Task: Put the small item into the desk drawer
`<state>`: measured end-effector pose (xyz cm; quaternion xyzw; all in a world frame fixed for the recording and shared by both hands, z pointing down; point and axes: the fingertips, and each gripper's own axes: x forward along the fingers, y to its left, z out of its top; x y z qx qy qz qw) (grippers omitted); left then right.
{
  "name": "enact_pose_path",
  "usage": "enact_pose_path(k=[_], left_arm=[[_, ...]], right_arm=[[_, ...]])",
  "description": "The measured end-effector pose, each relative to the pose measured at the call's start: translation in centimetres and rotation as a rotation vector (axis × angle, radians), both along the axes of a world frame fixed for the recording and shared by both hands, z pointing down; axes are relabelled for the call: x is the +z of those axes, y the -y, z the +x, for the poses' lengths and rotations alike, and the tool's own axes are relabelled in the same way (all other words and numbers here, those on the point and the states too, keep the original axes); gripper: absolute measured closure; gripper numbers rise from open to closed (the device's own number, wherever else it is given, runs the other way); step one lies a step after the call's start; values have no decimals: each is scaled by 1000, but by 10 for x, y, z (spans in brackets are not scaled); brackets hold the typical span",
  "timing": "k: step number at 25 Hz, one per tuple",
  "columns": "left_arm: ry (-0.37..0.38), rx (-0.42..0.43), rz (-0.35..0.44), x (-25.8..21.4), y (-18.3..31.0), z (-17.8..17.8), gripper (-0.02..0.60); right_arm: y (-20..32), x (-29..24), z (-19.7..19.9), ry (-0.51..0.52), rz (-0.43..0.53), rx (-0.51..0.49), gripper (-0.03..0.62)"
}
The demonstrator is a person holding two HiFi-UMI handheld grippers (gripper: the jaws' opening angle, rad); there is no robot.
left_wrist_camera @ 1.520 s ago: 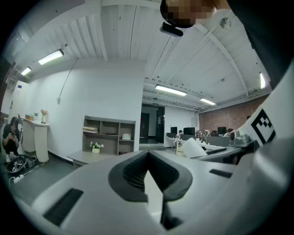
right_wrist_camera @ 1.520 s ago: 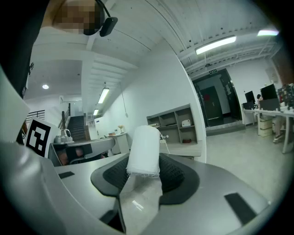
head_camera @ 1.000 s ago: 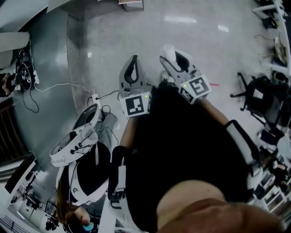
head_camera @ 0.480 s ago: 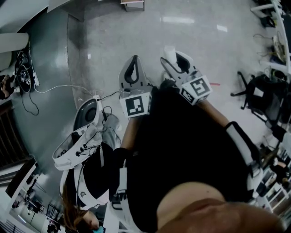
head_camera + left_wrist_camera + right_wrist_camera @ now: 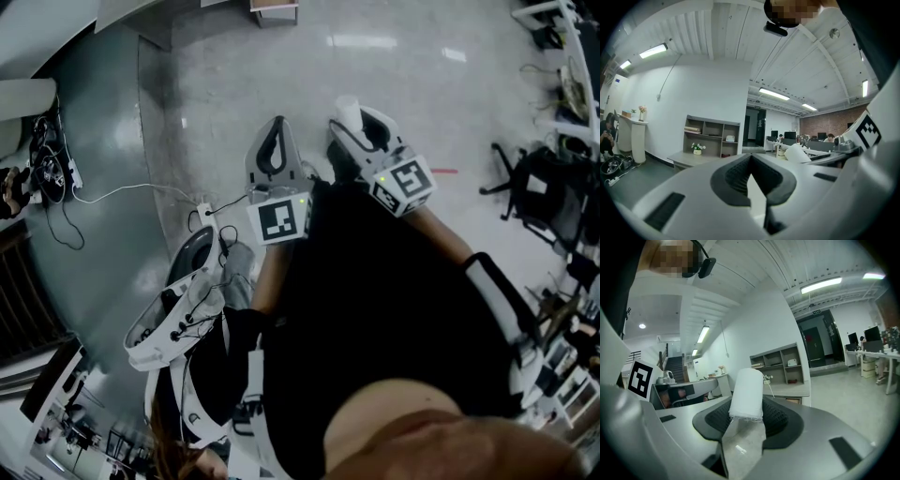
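- Both grippers are held close against the person's dark top (image 5: pixel 375 309), over the floor (image 5: pixel 422 94).
- The left gripper (image 5: pixel 750 161) has its jaws pressed together with nothing between them.
- The right gripper (image 5: pixel 746 416) is clamped on the white roll (image 5: pixel 746 393), which sticks out past the jaws.
- Farther off, a shelf unit (image 5: pixel 711 137) stands against the white wall.

right gripper (image 5: pixel 357 123) — roll (image 5: pixel 746 394) within, left gripper (image 5: pixel 273 141) beside

The small roll (image 5: pixel 746 394) looks like white woven cloth, frayed at its edge — the floor (image 5: pixel 234 84) smooth and glossy.
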<state>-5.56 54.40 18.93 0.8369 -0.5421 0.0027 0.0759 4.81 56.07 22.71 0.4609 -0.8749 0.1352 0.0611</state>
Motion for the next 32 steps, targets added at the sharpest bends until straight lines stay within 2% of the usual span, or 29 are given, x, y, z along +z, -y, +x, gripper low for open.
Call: enact_pose_path(k=[7, 16, 24, 32], left_arm=[[11, -3, -9, 13, 51, -4, 591], [23, -38, -35, 19, 159, 6, 591], [28, -59, -56, 18, 261, 41, 591], [31, -101, -59, 7, 344, 82, 591]], right_arm=[[56, 14, -2, 1, -5, -10, 419], [165, 22, 7, 4, -30, -54, 419], [275, 20, 37, 3, -39, -101, 419], [360, 18, 78, 12, -47, -148, 419]])
